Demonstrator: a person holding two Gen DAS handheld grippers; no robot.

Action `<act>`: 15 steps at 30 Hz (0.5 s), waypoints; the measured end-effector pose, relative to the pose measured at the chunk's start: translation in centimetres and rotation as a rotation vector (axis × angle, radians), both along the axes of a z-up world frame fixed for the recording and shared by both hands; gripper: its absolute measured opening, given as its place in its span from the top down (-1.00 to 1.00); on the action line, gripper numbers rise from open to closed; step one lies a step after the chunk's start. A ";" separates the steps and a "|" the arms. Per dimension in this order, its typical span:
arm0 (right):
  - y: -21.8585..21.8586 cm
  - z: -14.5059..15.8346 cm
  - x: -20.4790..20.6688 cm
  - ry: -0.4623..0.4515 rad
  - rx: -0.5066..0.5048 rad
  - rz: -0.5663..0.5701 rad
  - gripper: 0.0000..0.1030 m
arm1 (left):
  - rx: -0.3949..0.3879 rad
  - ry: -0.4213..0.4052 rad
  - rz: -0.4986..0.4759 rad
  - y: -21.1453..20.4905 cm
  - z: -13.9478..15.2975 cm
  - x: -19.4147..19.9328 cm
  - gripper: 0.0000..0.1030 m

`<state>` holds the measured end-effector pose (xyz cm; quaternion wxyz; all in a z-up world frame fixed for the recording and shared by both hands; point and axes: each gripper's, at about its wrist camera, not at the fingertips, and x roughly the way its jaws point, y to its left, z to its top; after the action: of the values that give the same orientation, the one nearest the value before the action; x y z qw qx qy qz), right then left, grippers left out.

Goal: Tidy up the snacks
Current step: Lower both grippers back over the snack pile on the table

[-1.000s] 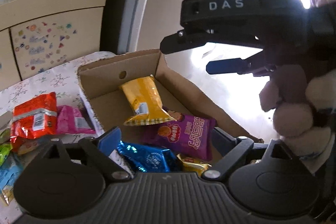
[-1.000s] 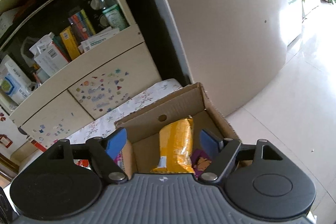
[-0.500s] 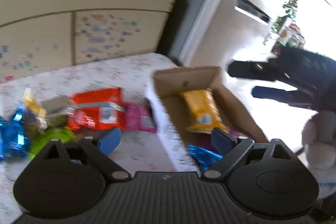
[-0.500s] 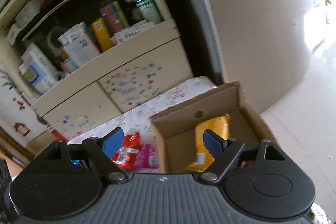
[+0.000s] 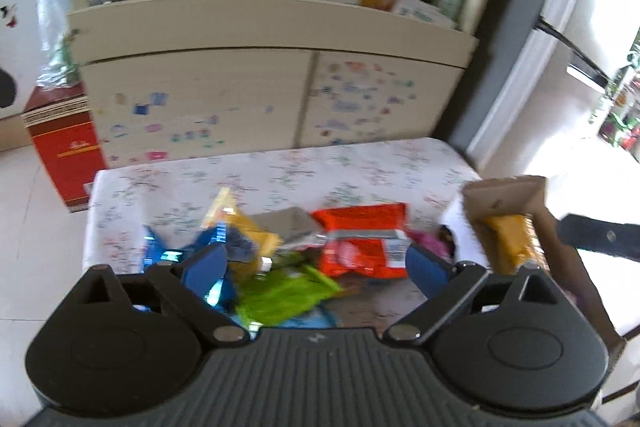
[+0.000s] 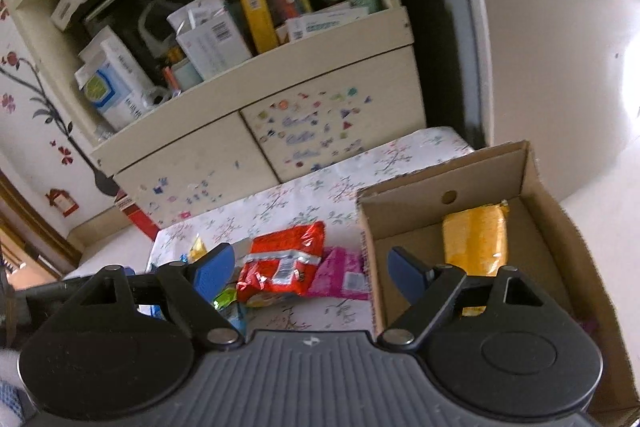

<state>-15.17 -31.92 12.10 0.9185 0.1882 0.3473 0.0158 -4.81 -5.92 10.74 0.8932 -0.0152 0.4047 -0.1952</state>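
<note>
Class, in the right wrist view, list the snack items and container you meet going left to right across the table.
Green packet → red packet → pink packet → cardboard box → yellow packet inside the box.

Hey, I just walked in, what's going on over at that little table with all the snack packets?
A person with a handheld claw in each hand is sorting snacks into the brown cardboard box at the edge of the floral-cloth table. A yellow snack packet already lies in it. The left claw and the right claw are both empty, their jaws having just been opening. They point at the loose pile, where the orange-red foil packet, a pink packet and a lime-green packet wait.
</note>
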 end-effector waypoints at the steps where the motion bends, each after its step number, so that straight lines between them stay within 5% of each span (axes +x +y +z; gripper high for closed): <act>1: 0.3 -0.1 0.1 0.004 -0.001 0.009 -0.72 | 0.010 -0.002 0.008 0.3 -0.1 0.2 -0.86; 15: 5.3 -2.5 1.9 0.074 -0.034 0.144 -0.72 | 0.074 0.113 0.121 5.3 -4.1 4.5 -0.86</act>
<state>-13.23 -26.62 9.64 0.9046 0.1476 0.3939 0.0690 -0.32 -0.62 6.59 0.8791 -0.0176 0.4597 -0.1245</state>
